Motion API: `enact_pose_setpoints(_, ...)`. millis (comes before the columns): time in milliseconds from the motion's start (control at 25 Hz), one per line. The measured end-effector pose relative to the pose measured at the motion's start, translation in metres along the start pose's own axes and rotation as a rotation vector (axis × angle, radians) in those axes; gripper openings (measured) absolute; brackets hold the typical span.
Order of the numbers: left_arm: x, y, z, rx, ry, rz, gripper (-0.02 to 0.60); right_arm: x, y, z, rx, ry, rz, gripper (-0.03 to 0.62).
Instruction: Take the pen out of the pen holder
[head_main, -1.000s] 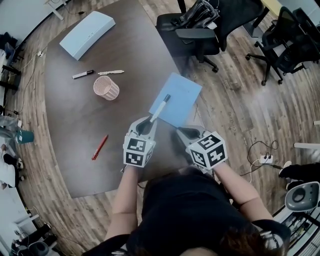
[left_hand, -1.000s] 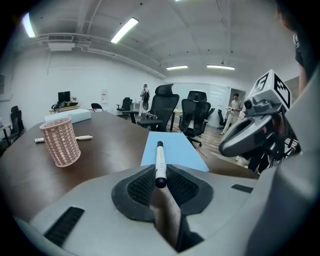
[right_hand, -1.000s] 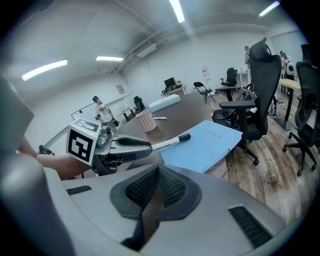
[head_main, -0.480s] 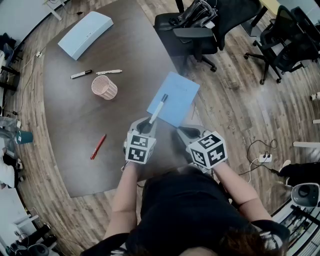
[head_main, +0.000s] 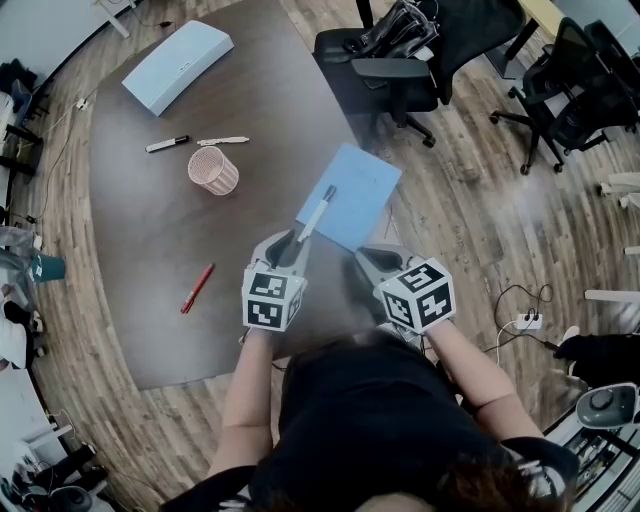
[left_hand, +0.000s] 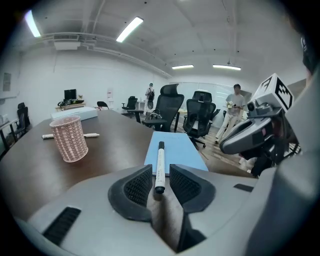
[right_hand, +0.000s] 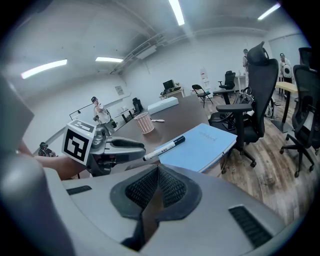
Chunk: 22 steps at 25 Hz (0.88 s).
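Observation:
A white pen with a black cap (head_main: 317, 215) lies slanted, its capped end over the blue notebook (head_main: 355, 195). Its near end (left_hand: 160, 170) sits between the jaws of my left gripper (head_main: 288, 245), which are opening; a thin gap shows on each side of the pen. The pink mesh pen holder (head_main: 213, 170) stands upright farther left on the dark table, looking empty. My right gripper (head_main: 370, 265) hovers beside the left one, near the notebook's near corner, jaws shut on nothing (right_hand: 157, 172).
A black-capped marker (head_main: 166, 144) and a white pen (head_main: 222, 141) lie behind the holder. A red pen (head_main: 197, 288) lies at the left front. A pale blue box (head_main: 177, 65) sits at the far end. Office chairs (head_main: 405, 60) stand off the right edge.
The left gripper's jaws have spread away from the pen they were gripping. The pen, the notebook and both hands stay about where they were.

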<state>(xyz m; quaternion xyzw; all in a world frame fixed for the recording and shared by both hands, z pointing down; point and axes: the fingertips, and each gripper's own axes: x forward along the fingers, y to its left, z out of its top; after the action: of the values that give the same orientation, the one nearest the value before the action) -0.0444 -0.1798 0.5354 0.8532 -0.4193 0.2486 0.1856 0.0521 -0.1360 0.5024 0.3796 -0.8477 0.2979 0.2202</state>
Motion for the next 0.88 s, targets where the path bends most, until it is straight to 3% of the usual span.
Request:
enact_pose_setpoints(680, -0.079, 0.009, 0.038, -0.169, -0.225, 0.112, 0.055, -0.004, 0.008, 0.023, -0.034, -0.047, 0.017, 0.017)
enact_pose_setpoints(880, -0.091, 0.009, 0.041, -0.191, -0.25, 0.144, 0.038, -0.006, 0.012, 0.03, -0.048, -0.063, 0.029, 0.017)
